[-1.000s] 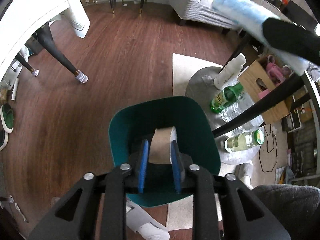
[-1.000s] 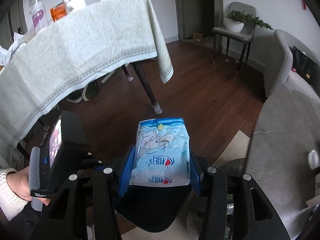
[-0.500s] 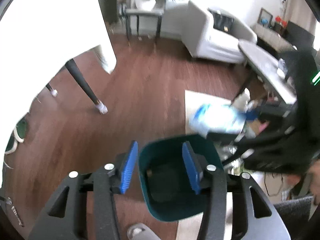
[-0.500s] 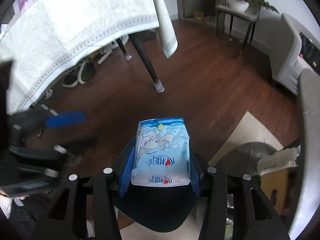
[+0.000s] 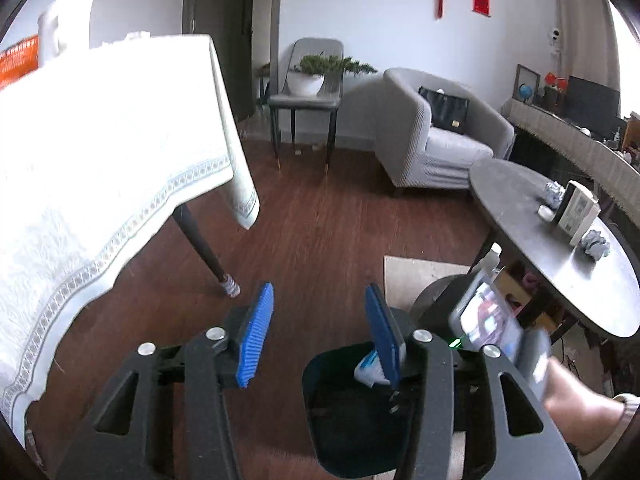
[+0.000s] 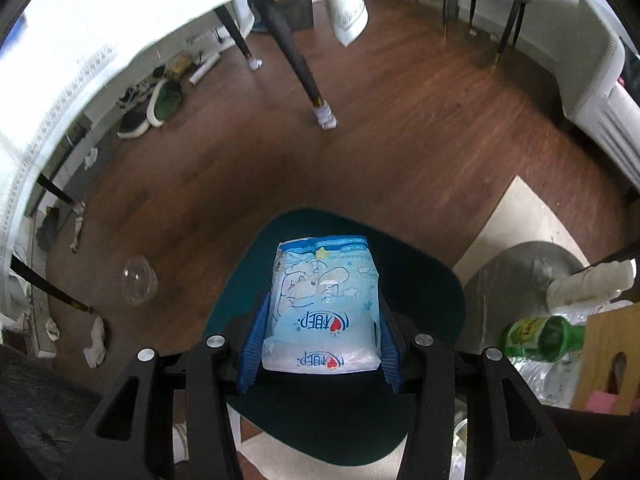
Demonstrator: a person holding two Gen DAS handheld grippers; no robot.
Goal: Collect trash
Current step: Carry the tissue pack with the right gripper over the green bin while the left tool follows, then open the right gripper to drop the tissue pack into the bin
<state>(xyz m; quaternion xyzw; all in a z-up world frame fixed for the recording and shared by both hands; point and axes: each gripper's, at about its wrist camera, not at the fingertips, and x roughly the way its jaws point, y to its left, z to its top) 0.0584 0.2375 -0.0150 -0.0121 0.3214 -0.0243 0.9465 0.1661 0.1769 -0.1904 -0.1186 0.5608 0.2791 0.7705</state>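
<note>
My right gripper [image 6: 324, 312] is shut on a blue and white wipes pack [image 6: 326, 300] and points steeply down, just above the mouth of the dark green bin [image 6: 436, 280] on the floor. In the left wrist view the same pack [image 5: 370, 368] pokes out over the bin [image 5: 344, 420], behind my left gripper's right finger. My left gripper [image 5: 320, 324] hangs higher, to the left of the bin; its jaws are closing with nothing between the blue pads [image 5: 256, 332]. A hand [image 5: 572, 400] holds the right gripper's handle.
A clear plastic cup [image 6: 138, 286] and crumpled tissues [image 6: 96, 340] lie on the wood floor. A green bottle [image 6: 536, 338], a white bottle [image 6: 588, 284] and a cardboard box [image 6: 608, 360] crowd the bin's right. The coffee table [image 5: 560, 276] bears crumpled paper [image 5: 596, 242]. The cloth-covered table [image 5: 100, 160] stands left.
My left gripper opened, left the cardboard tube in the bin, then rose and tilted up toward the room. My right gripper came down with the wipes pack over the bin.
</note>
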